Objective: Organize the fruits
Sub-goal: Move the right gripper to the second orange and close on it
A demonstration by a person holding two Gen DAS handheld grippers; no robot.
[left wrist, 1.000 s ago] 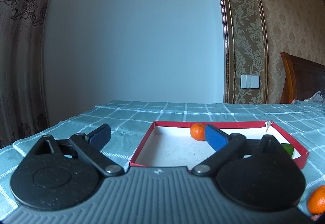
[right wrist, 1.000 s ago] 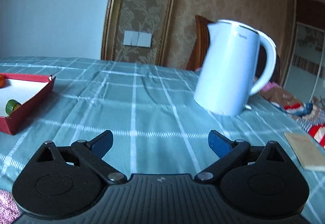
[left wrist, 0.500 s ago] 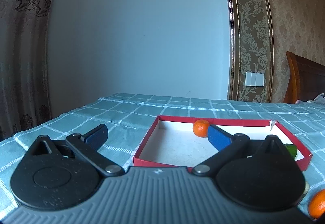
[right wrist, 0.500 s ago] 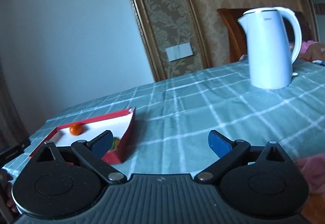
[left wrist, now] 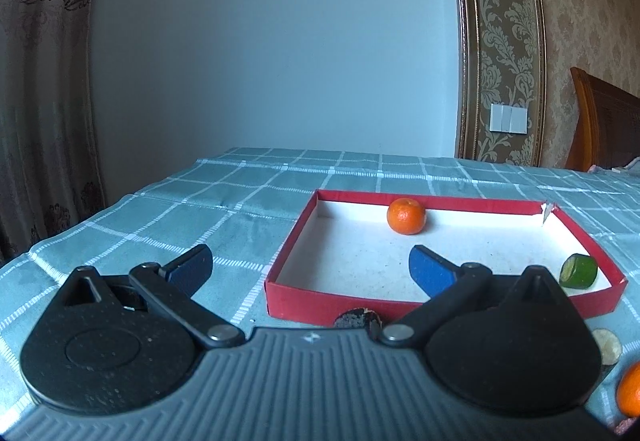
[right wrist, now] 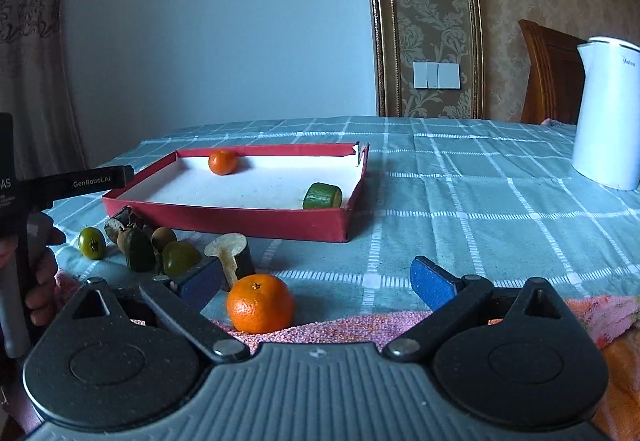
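Tray: a shallow red box [right wrist: 224, 217] with a white floor sits on the checked tabletop [right wrist: 460, 201]; one small orange [right wrist: 223, 162] lies near its far wall and a green cut piece [right wrist: 322, 196] near its right wall.
Loose fruit: a bigger orange [right wrist: 260, 303] rests on the cloth in front of the box, at the edge of a pink towel [right wrist: 340, 327]; behind and left of it sits a cluster of small green and brown fruits [right wrist: 140, 245] and a pale stub [right wrist: 228, 253].
Right gripper [right wrist: 316, 281]: fingers wide, nothing between them; the bigger orange lies just ahead, closer to the left finger.
Left gripper [left wrist: 310, 269]: fingers have just been opening and now stand wide, nothing between them, over the near-left corner of the box.
Step, as I judge it: lining up on the bigger orange.
Risk one: the orange sits off-centre, so closing now may nudge it, and it could roll off the towel edge.
Risk two: the left finger is close to the pale stub and may knock the cluster about.
Risk three: the box wall is low, so a carried fruit could clip it.
Kettle [right wrist: 608, 113]: well apart, no concern.
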